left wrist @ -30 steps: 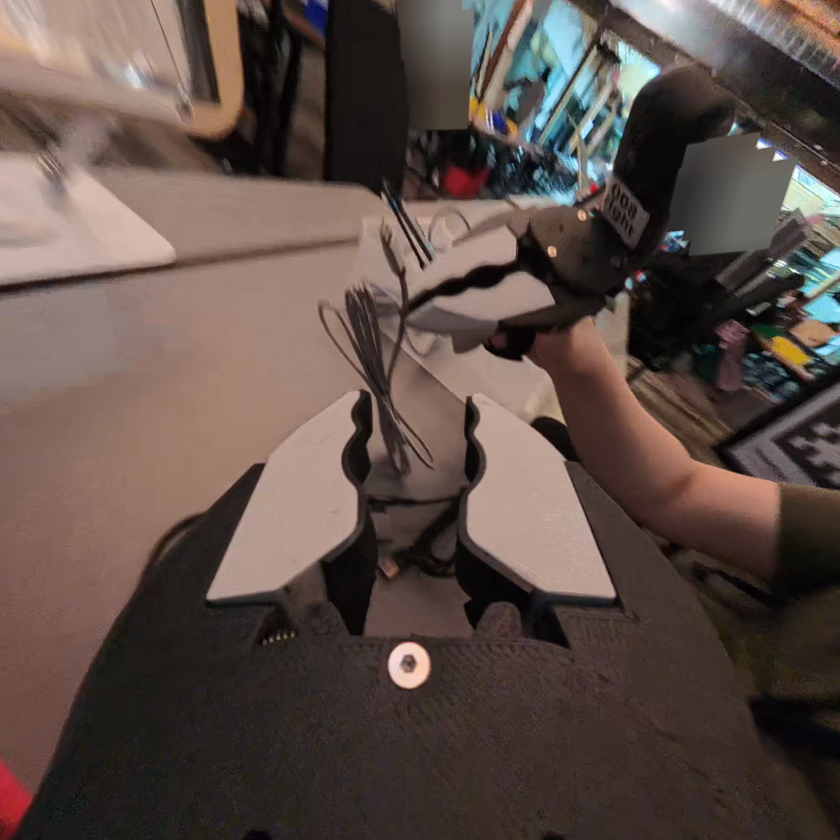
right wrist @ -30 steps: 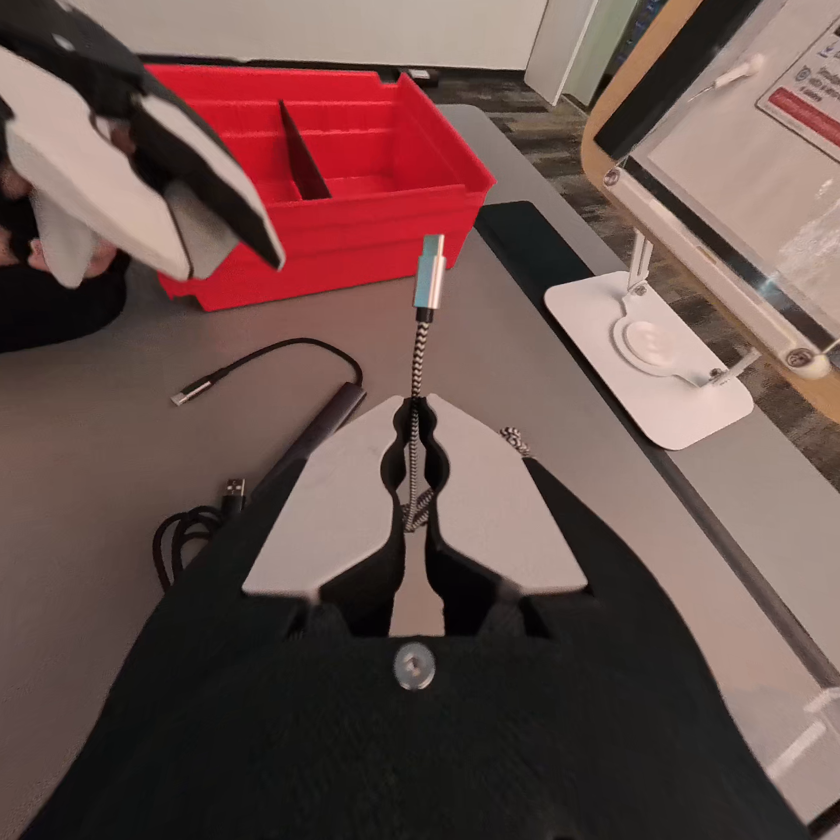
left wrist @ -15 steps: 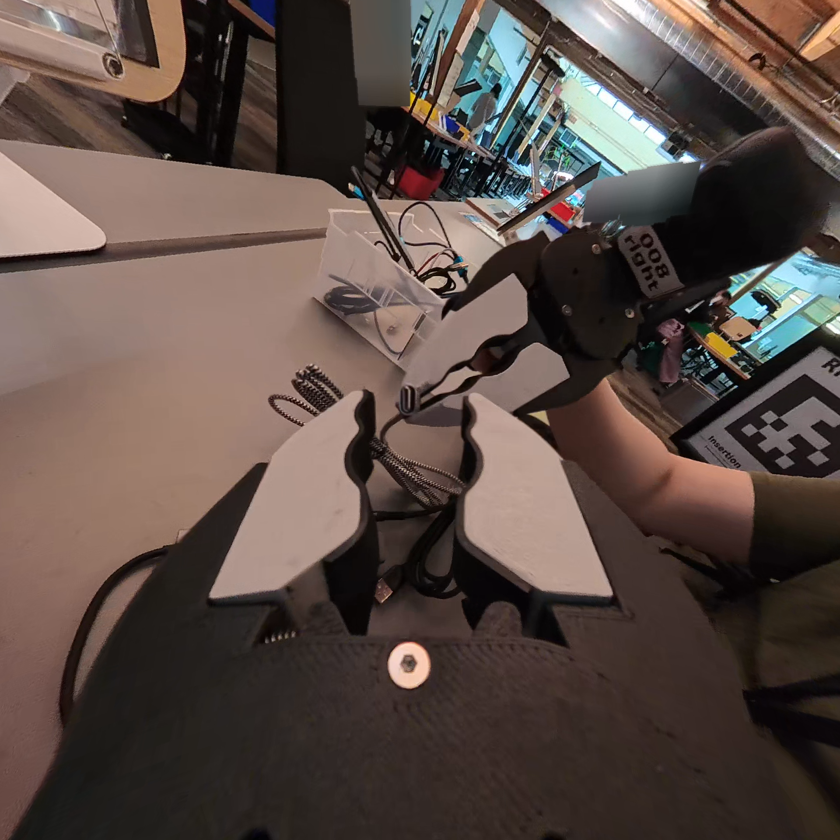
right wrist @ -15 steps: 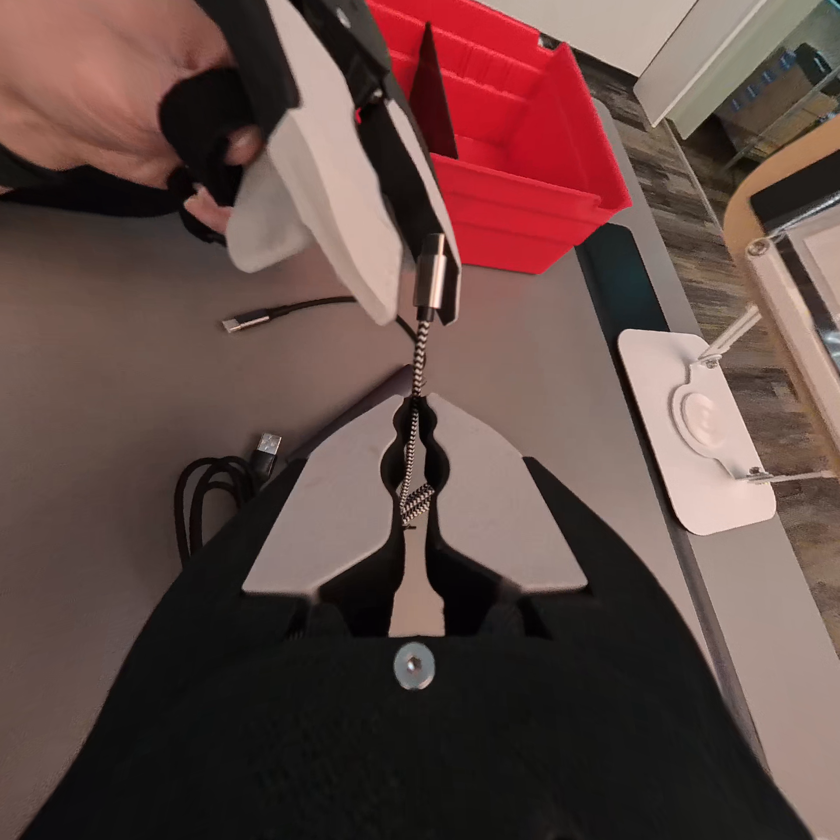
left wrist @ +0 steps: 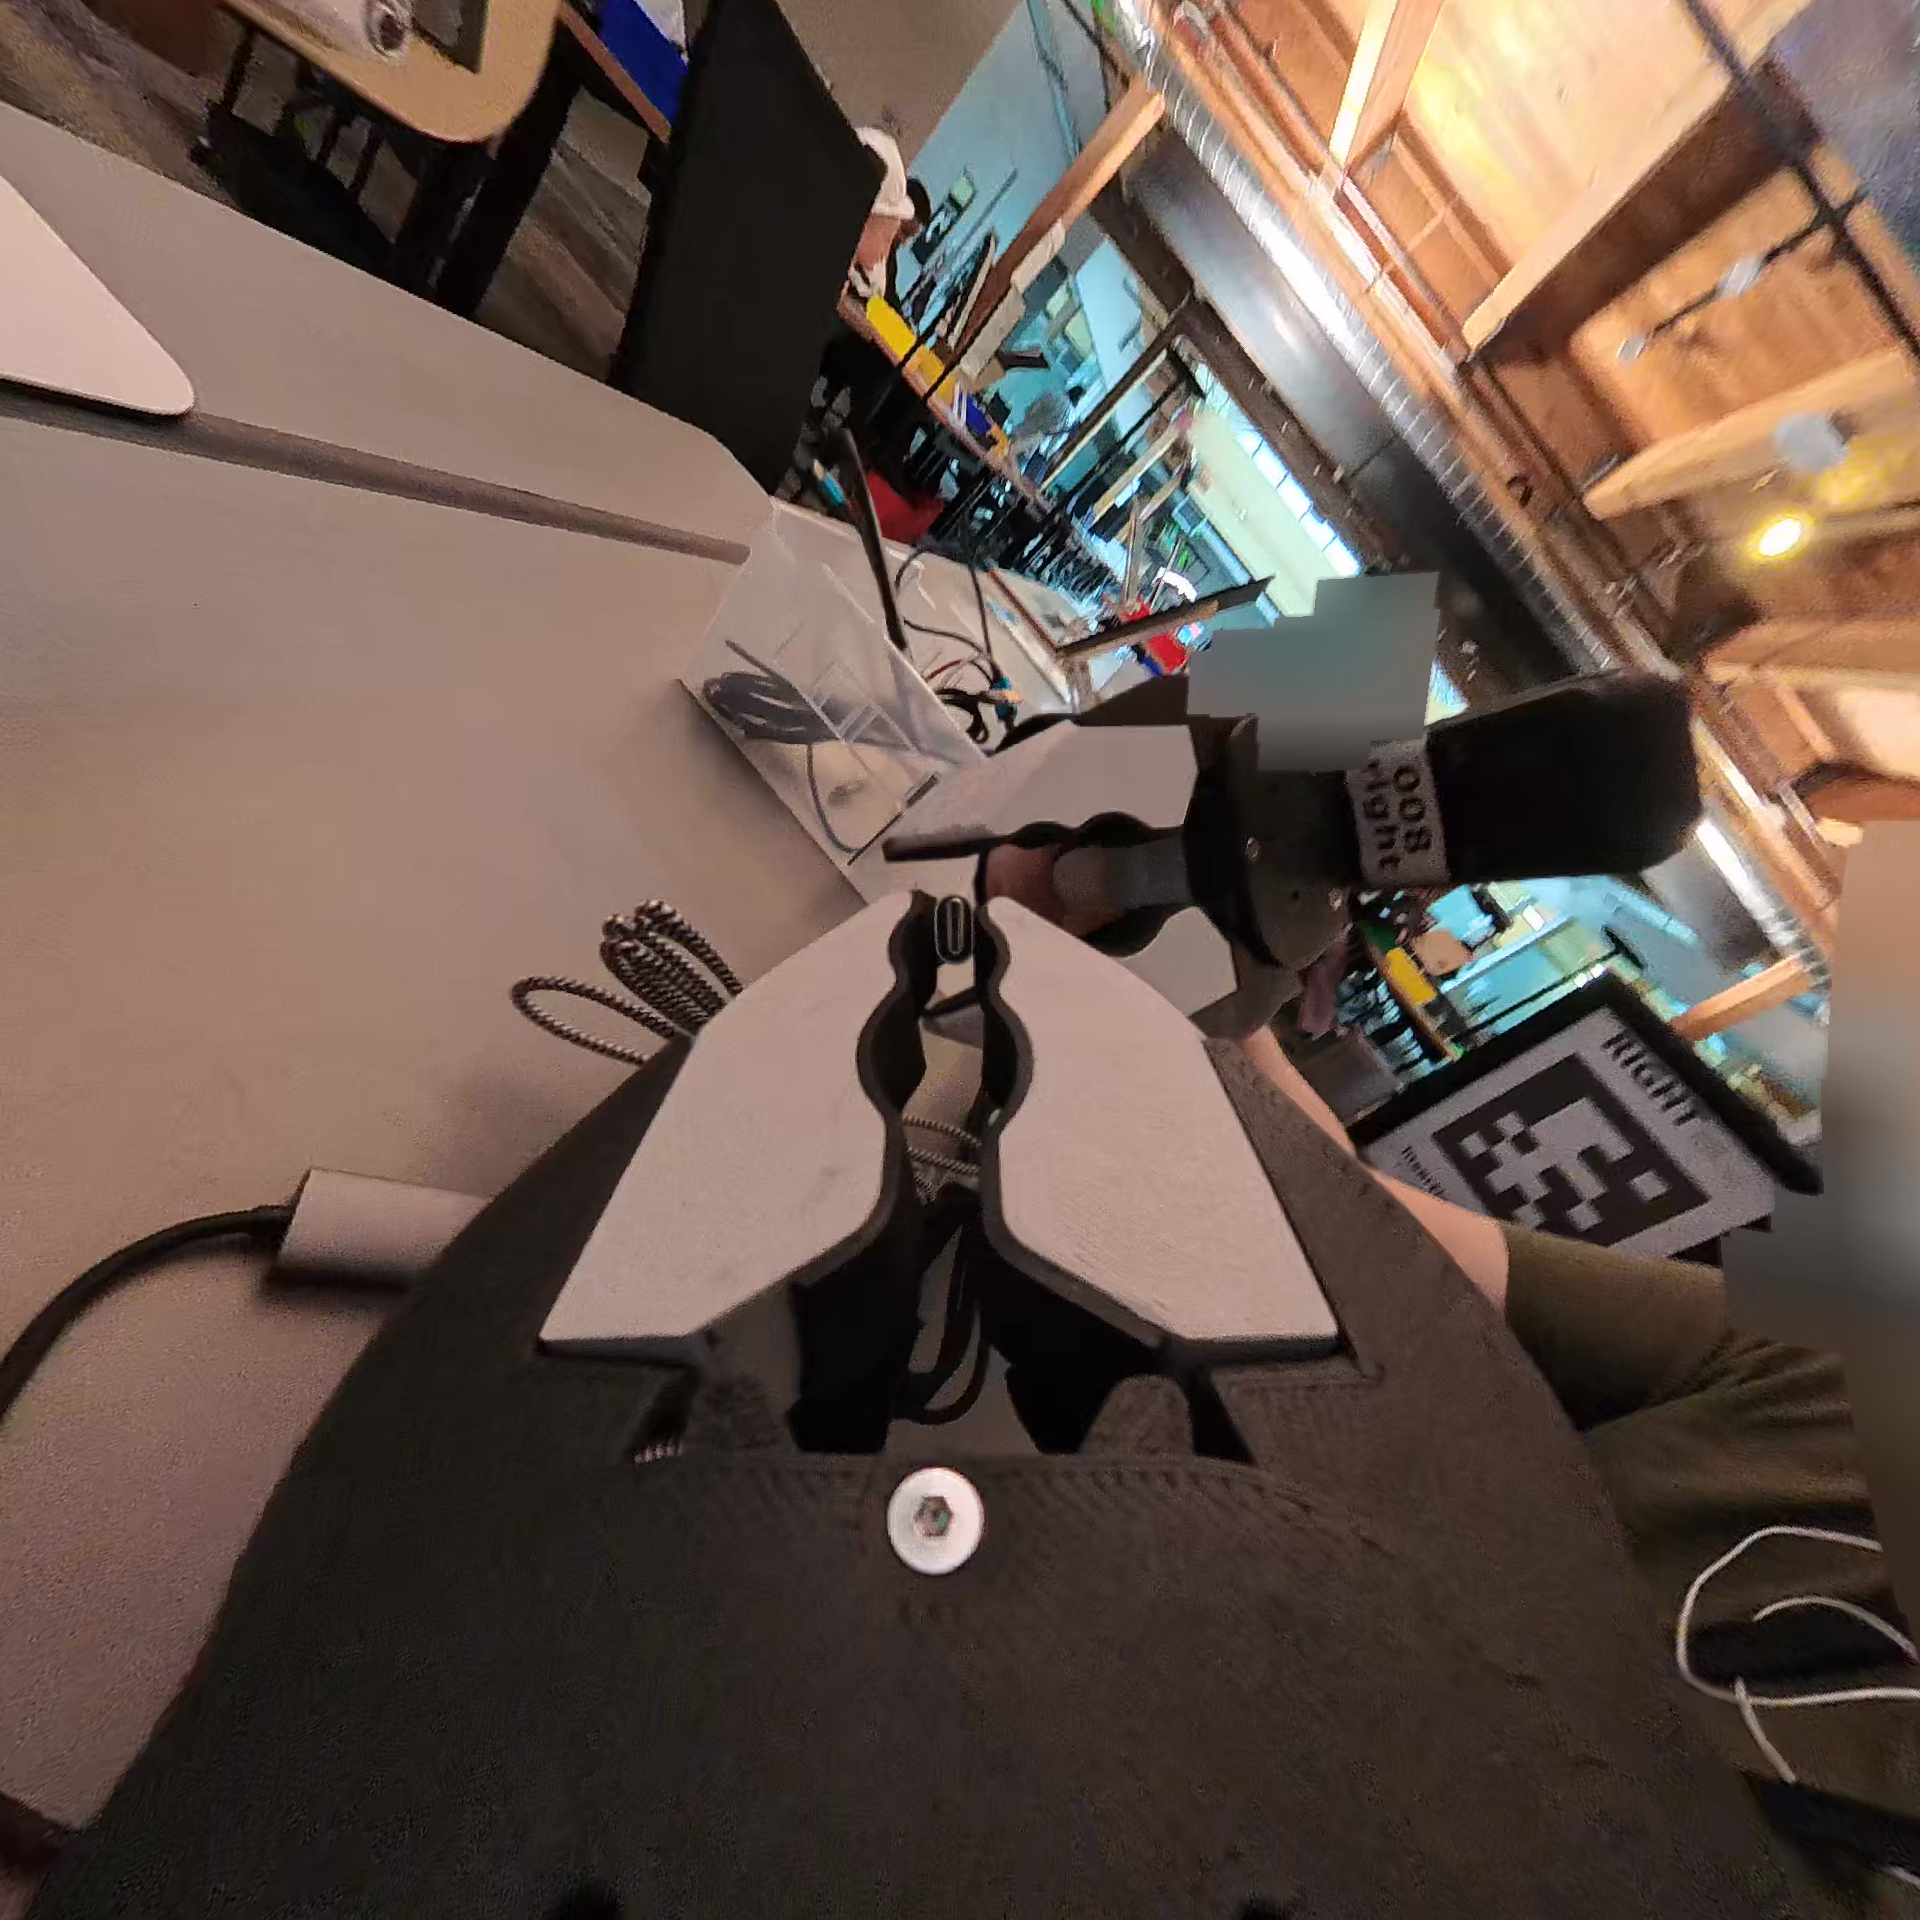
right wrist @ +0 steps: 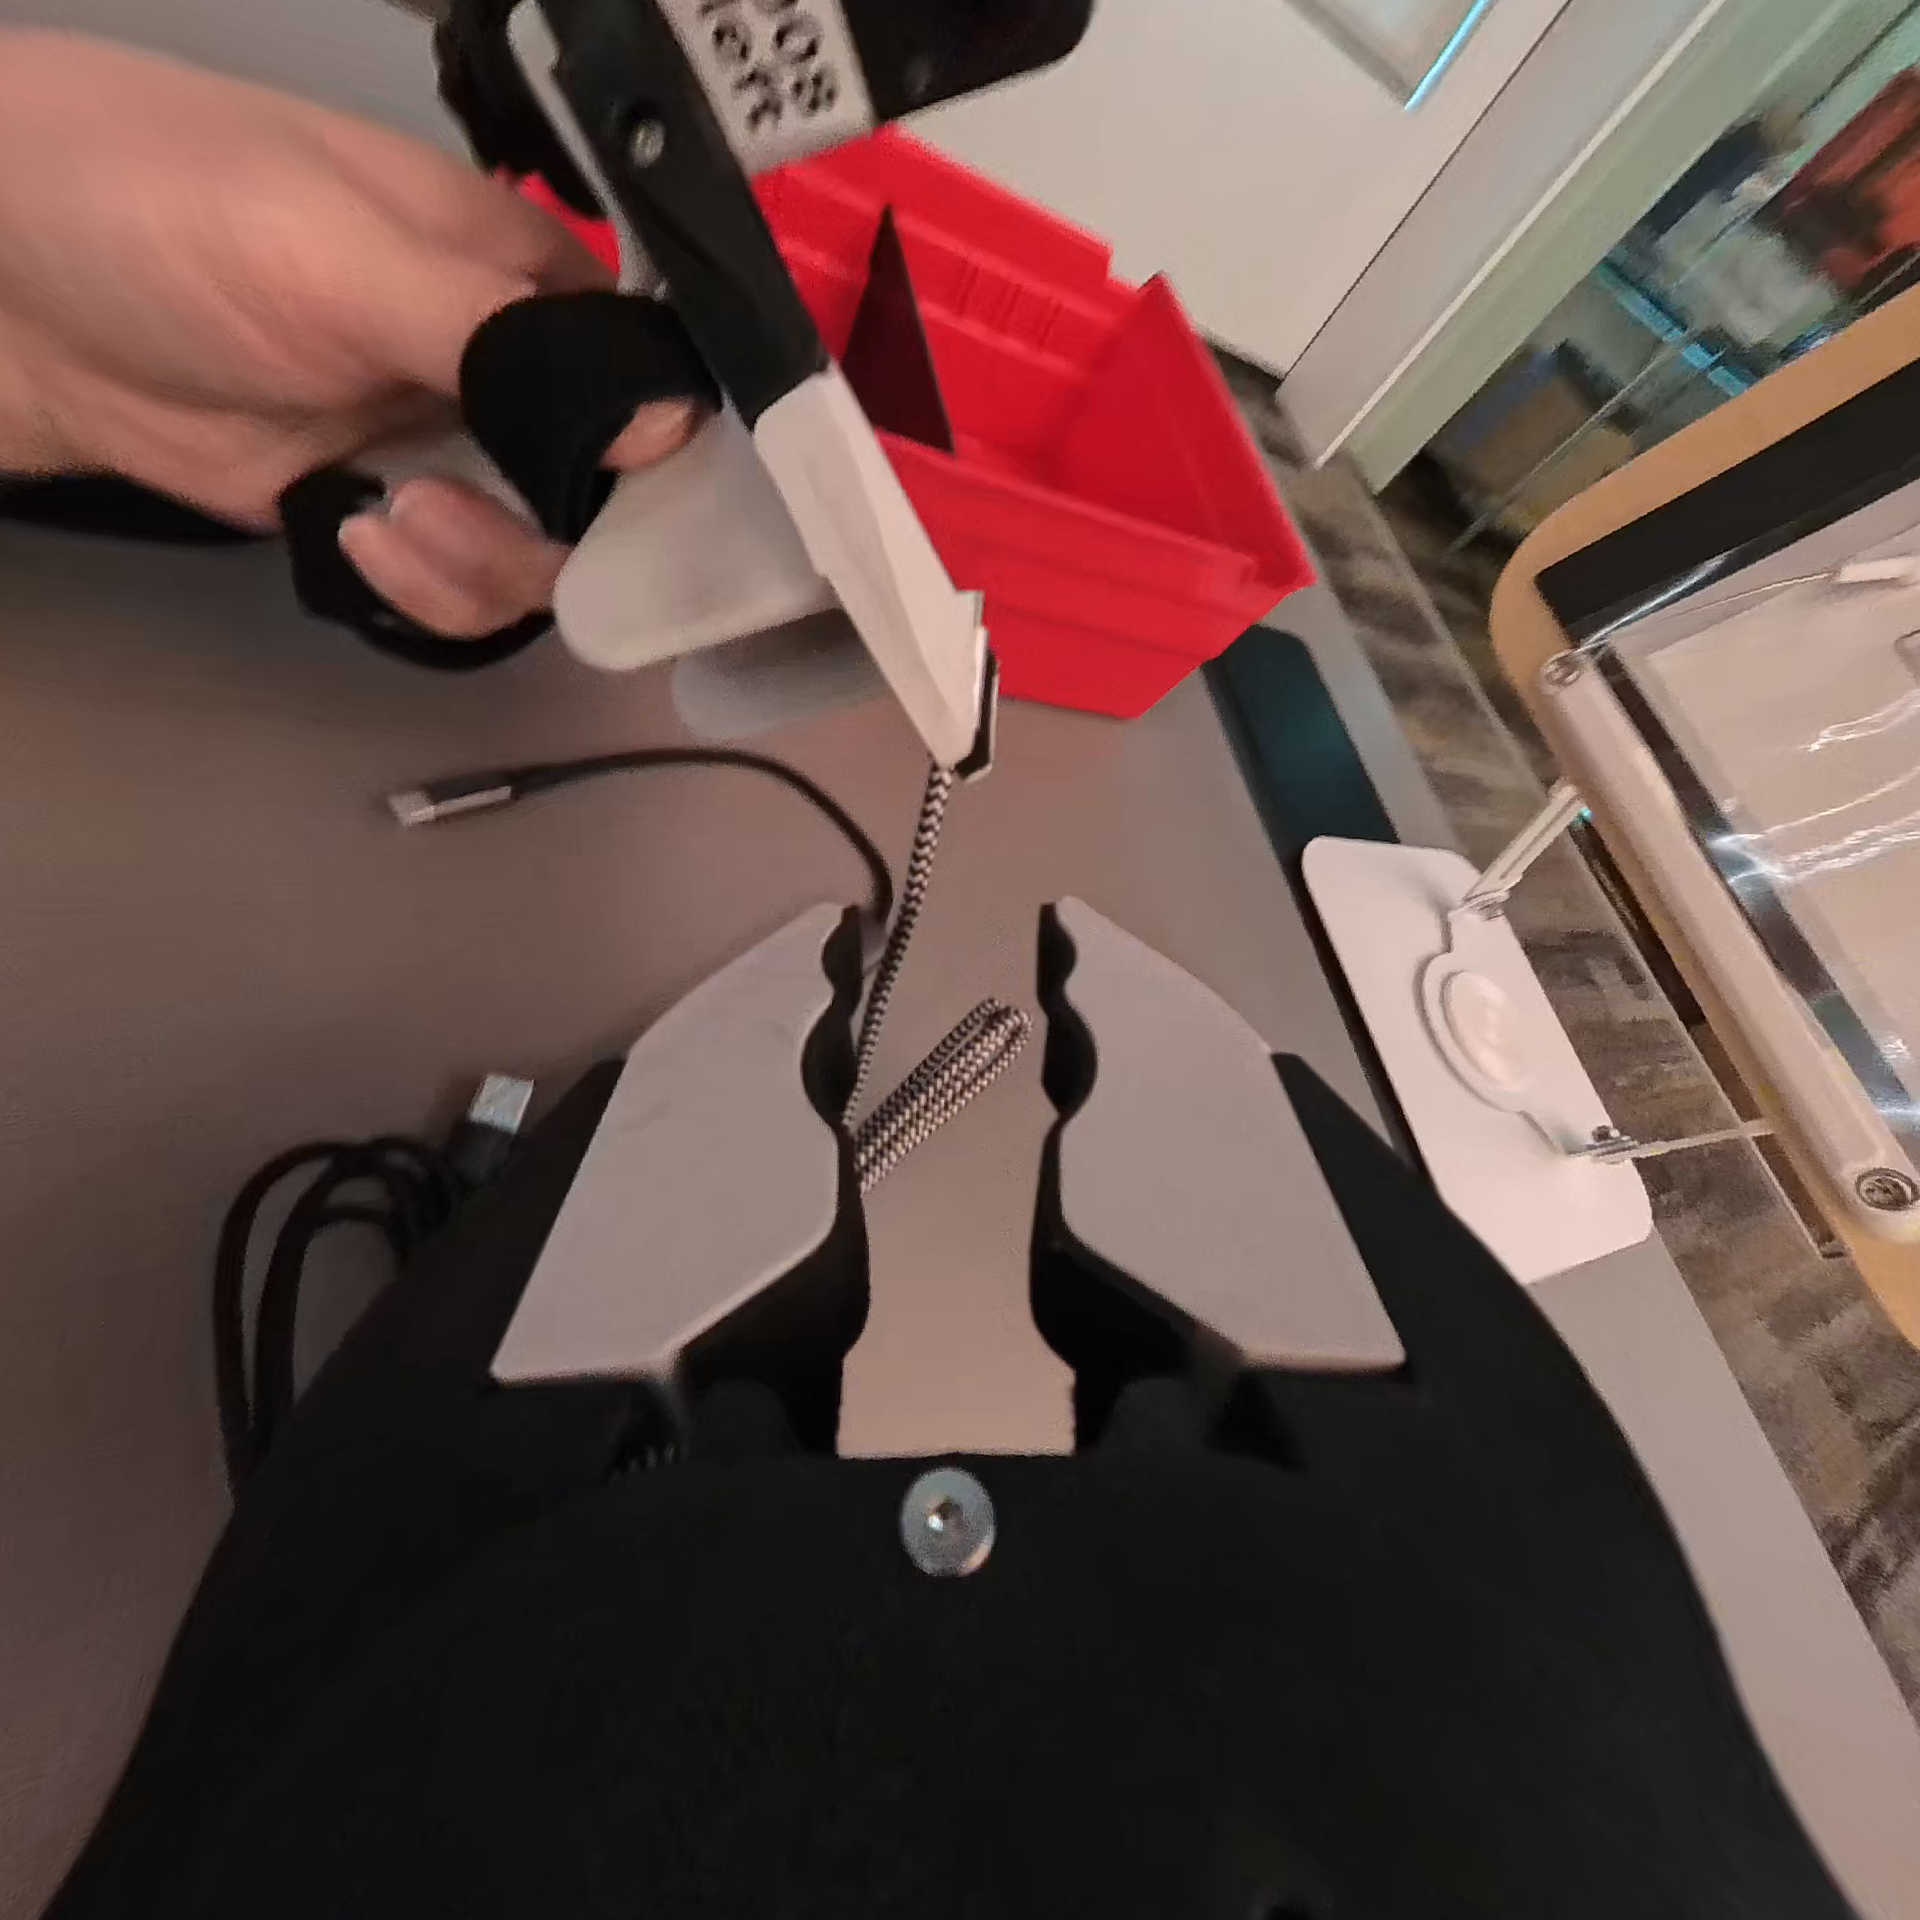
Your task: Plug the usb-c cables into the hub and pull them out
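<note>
Grey tabletop [right wrist: 312, 935] fills both views, with a busy workshop behind it in the left wrist view. At the centre of the action is the braided USB-C cable [right wrist: 914, 894]: its metal plug [left wrist: 952, 931] now sits pinched between the tips of the left gripper [left wrist: 948, 935], port end facing the camera, while the cord trails down toward six o'clock between the fingers. Half a second earlier the right gripper [right wrist: 945, 1039] was clamped on the cord and the left stood wide around it; now the roles have swapped. The right gripper's fingers [right wrist: 1174, 1153] stand wide apart, the cord merely running past the inner edge of the left-hand one, so the handover looks complete.

From the right wrist view, the plug hangs at twelve o'clock above the gap, and the bundled rest of the cable lies on the table just inside it. The hub [left wrist: 364, 1226], a grey bar with a black lead, rests at about nine o'clock in the left wrist view, apart from the plug. A second black cable [right wrist: 312, 1216] coils at eight o'clock in the right view, a red bin [right wrist: 1091, 520] sits at one o'clock, and a clear box of wires [left wrist: 831, 727] lies at twelve in the left view.

With the connector gripped directly, the likely next step is steering it into a hub port; nothing is plugged in yet.
</note>
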Demonstrator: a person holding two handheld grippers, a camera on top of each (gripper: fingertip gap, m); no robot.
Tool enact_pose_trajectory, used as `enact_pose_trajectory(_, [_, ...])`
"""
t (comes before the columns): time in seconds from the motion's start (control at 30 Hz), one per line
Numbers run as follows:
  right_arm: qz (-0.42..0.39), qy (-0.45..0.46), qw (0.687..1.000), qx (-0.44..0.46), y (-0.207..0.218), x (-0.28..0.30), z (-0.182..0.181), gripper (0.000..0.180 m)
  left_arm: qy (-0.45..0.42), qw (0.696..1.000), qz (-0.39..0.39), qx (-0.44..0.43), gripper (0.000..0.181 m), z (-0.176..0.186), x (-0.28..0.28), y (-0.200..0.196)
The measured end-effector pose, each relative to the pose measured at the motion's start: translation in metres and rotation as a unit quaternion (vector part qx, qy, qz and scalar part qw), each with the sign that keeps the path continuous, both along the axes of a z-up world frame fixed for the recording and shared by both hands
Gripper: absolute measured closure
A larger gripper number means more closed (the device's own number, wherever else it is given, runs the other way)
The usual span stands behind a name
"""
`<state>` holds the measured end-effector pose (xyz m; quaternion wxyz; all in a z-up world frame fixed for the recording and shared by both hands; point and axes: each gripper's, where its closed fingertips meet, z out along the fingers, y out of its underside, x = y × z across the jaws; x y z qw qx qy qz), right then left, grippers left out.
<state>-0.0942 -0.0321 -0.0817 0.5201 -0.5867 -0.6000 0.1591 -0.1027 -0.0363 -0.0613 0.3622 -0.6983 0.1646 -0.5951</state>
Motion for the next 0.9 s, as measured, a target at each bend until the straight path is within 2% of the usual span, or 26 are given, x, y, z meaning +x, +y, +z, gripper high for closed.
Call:
enact_pose_trajectory(0.17, [0.018, 0.147, 0.989, 0.006, -0.007, -0.021, 0.013, 0.142, -0.104, 0.994, -0.020, -0.034, 0.175, 0.022, -0.006, -0.006])
enact_pose_trajectory(0.37, [0.024, 0.197, 0.976, 0.090, -0.015, -0.024, 0.022, 0.142, -0.152, 0.987, -0.044, -0.030, 0.175, 0.042, -0.003, -0.019])
enact_pose_trajectory(0.43, [-0.015, 0.218, 0.965, 0.141, -0.011, -0.014, 0.040, 0.142, -0.154, 0.987, -0.037, -0.019, 0.175, 0.047, -0.004, -0.020])
enact_pose_trajectory(0.5, [-0.029, 0.250, 0.947, 0.198, -0.019, -0.003, 0.065, 0.151, -0.150, 0.988, -0.028, -0.003, 0.175, 0.052, -0.007, -0.021])
enact_pose_trajectory(0.57, [0.019, 0.272, 0.936, 0.221, -0.044, -0.001, 0.080, 0.176, -0.150, 0.988, -0.021, 0.005, 0.175, 0.056, -0.010, -0.022])
enact_pose_trajectory(0.63, [0.081, 0.273, 0.938, 0.197, -0.066, -0.011, 0.078, 0.180, -0.151, 0.988, -0.014, 0.013, 0.175, 0.059, -0.013, -0.022])
enact_pose_trajectory(0.73, [0.085, 0.215, 0.969, 0.090, -0.069, -0.040, 0.051, 0.180, -0.134, 0.991, -0.004, 0.027, 0.175, 0.061, -0.014, -0.023])
enact_pose_trajectory(0.9, [-0.008, 0.142, 0.988, -0.060, -0.061, -0.068, 0.016, 0.180, -0.086, 0.994, 0.018, 0.070, 0.175, 0.066, -0.012, -0.029])
